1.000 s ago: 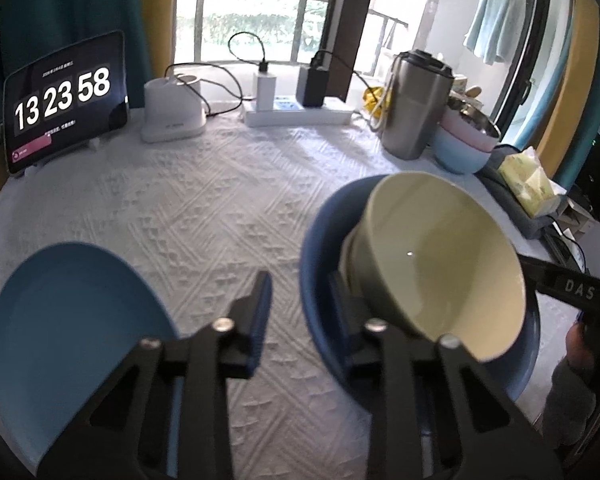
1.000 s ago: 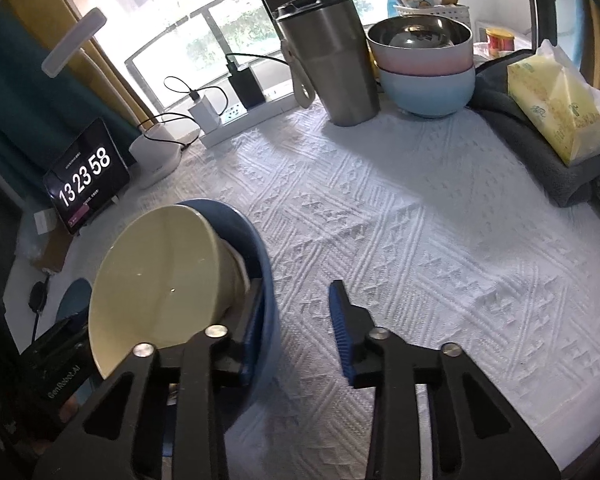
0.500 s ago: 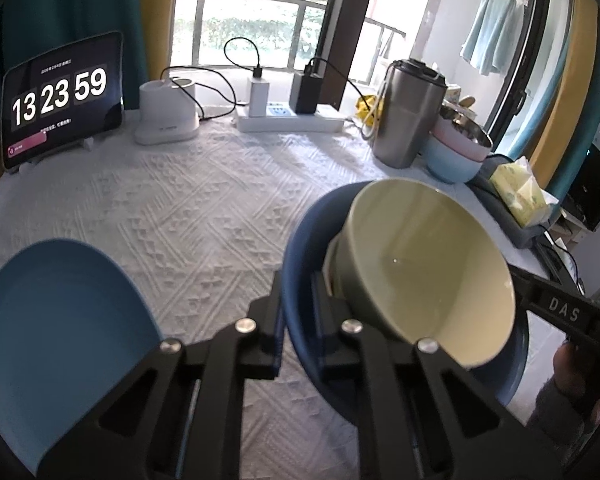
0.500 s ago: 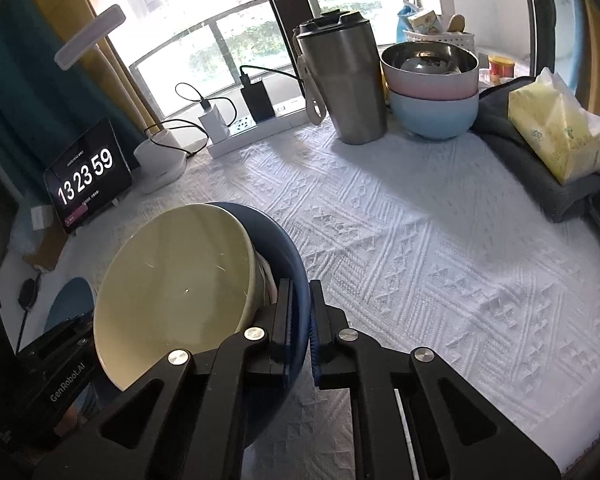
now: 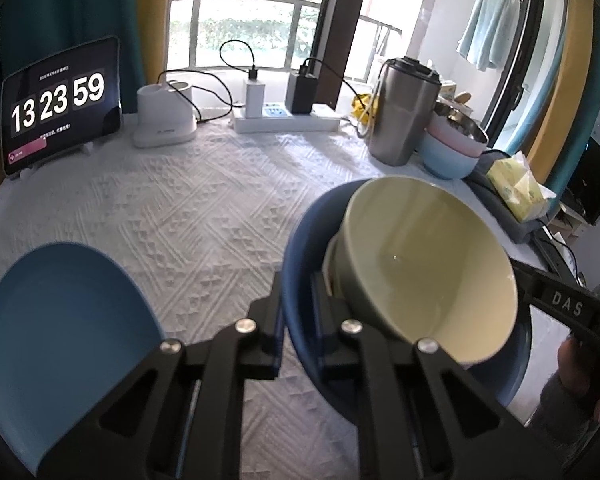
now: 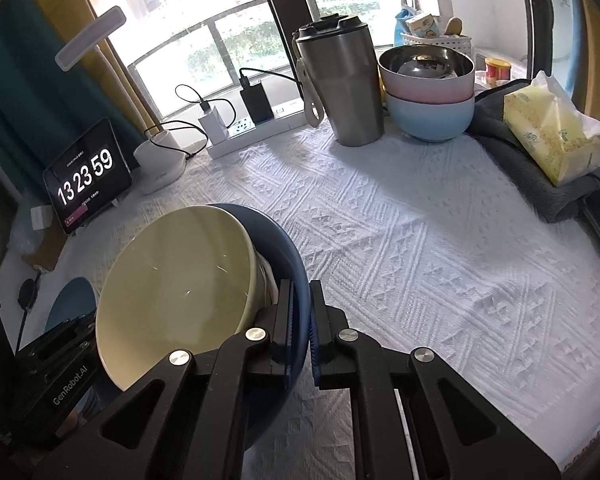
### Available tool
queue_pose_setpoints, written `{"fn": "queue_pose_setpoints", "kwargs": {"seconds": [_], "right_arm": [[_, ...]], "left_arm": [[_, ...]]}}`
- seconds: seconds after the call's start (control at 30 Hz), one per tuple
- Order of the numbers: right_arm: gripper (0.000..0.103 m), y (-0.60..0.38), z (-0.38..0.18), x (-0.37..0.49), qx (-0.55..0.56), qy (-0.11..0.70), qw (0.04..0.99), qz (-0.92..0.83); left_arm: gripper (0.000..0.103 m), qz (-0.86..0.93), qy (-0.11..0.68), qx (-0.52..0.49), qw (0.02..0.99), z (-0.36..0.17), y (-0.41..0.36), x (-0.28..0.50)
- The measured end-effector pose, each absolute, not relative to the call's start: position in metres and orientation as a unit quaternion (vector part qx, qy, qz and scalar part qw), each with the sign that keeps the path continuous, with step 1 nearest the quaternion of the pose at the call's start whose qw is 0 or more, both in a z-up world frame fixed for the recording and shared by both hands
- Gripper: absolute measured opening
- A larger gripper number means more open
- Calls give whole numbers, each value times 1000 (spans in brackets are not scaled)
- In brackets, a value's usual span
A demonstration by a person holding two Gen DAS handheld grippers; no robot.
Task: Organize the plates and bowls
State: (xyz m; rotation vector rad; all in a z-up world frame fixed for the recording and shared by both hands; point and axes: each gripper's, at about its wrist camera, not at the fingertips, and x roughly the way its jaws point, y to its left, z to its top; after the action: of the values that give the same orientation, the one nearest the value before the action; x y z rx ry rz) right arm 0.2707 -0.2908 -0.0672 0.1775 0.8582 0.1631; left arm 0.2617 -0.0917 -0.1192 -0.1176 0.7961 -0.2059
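Note:
A dark blue bowl [image 5: 300, 248] holds a pale green bowl [image 5: 428, 264] nested inside it, with a white piece between them. My left gripper [image 5: 298, 300] is shut on the blue bowl's left rim. My right gripper [image 6: 300, 312] is shut on the opposite rim of the same blue bowl [image 6: 288, 248], with the green bowl [image 6: 176, 280] tilted toward it. The stack is held tilted above the white tablecloth. A light blue plate [image 5: 68, 340] lies on the cloth at the lower left, and shows small in the right wrist view [image 6: 70, 300].
At the back right stand a steel tumbler [image 6: 342, 84] and a stack of a steel, a pink and a light blue bowl [image 6: 428, 92]. A tissue pack [image 6: 552, 132] lies on a grey cloth. A tablet clock [image 5: 60, 104], a white charger base [image 5: 164, 120] and a power strip [image 5: 284, 120] line the back edge.
Both grippers closed from open onto the blue bowl's rim and lifted the nested bowls slightly. The view rose a little.

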Motion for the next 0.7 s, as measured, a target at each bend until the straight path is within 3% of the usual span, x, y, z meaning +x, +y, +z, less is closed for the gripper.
{"fn": "queue_pose_setpoints", "kwargs": {"seconds": [0.7], "right_arm": [[9, -280, -44, 253, 78, 397, 911, 81]], "left_arm": [[10, -101, 364, -58, 924, -97, -82, 244]]}}
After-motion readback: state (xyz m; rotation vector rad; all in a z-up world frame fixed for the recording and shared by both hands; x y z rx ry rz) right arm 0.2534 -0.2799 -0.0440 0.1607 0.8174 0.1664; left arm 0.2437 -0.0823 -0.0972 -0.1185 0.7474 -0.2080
